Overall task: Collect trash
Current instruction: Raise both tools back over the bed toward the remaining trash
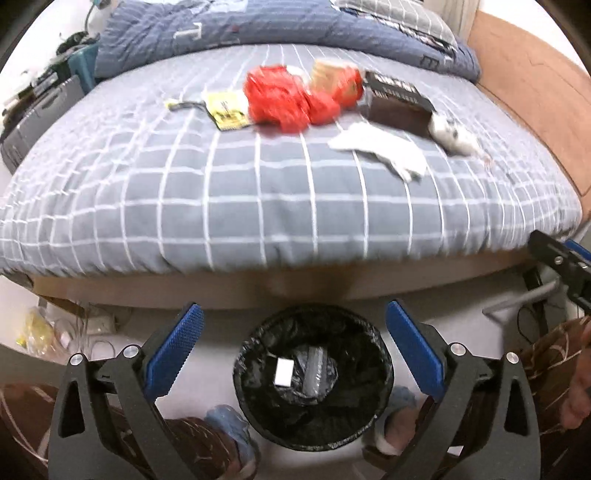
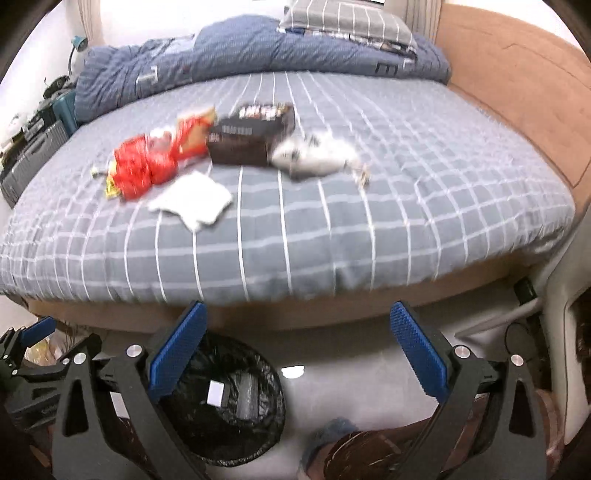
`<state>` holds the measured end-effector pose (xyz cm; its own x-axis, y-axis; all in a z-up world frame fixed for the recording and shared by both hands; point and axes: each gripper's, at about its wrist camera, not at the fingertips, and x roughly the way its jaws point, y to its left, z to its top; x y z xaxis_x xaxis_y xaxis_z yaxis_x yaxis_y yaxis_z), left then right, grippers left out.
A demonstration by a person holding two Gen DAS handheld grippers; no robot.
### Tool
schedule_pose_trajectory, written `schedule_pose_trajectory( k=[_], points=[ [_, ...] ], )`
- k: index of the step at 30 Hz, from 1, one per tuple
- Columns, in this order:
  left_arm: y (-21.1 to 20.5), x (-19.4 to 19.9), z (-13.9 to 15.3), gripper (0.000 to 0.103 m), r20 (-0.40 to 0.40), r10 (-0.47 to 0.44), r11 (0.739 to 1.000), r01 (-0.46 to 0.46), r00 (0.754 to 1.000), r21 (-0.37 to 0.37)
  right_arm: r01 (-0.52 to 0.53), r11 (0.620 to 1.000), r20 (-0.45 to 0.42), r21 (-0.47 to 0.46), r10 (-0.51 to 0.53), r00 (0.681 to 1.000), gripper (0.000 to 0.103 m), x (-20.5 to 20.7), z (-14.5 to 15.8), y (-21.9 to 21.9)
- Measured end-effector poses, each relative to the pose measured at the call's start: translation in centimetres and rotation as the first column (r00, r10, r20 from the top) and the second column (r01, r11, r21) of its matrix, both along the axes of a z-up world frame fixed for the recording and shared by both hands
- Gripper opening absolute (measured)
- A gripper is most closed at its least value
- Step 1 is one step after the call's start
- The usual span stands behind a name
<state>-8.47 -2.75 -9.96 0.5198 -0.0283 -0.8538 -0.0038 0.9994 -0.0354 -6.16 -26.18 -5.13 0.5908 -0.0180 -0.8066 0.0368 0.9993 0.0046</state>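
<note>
My left gripper is open and empty, hanging over a black-lined trash bin on the floor. A white card and a clear plastic piece lie in the bin. My right gripper is open and empty too, with the trash bin below its left finger. Trash lies on the bed: a red wrapper, a yellow packet, an orange pack, a dark box, a white tissue and a white crumpled bag.
The checked grey bed stands right behind the bin, with a blue duvet and a pillow at its far end. A dark suitcase stands left of the bed. The person's feet flank the bin. Clutter lies under the bed's left corner.
</note>
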Motion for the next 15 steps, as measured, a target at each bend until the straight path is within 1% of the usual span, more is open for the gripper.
schedule_pose_trajectory(
  k=[2,7,11,15],
  points=[
    [0.5,0.4,0.7,0.097,0.007,0.011,1.0,-0.011,1.0,-0.003,-0.002,1.0,0.015,-0.003,0.002,1.0,0.096,0.4,1.1,-0.2],
    [1.3,2.7,2.5,0.097,0.023,0.025,1.0,-0.026,0.999,0.004,-0.009,1.0,0.032,-0.025,0.01,0.999,0.096,2.0,2.2,-0.5],
    [1.9,5.5,4.0,0.097,0.042,0.033,0.999,-0.034,0.999,0.005,-0.023,0.999,0.043,-0.034,0.024,0.999,0.096,4.4,3.0,-0.4],
    [2.3,8.6,5.2,0.097,0.052,0.041,0.999,-0.041,0.998,-0.004,-0.03,0.999,0.05,-0.041,0.032,0.998,0.096,7.6,3.4,-0.6]
  ],
)
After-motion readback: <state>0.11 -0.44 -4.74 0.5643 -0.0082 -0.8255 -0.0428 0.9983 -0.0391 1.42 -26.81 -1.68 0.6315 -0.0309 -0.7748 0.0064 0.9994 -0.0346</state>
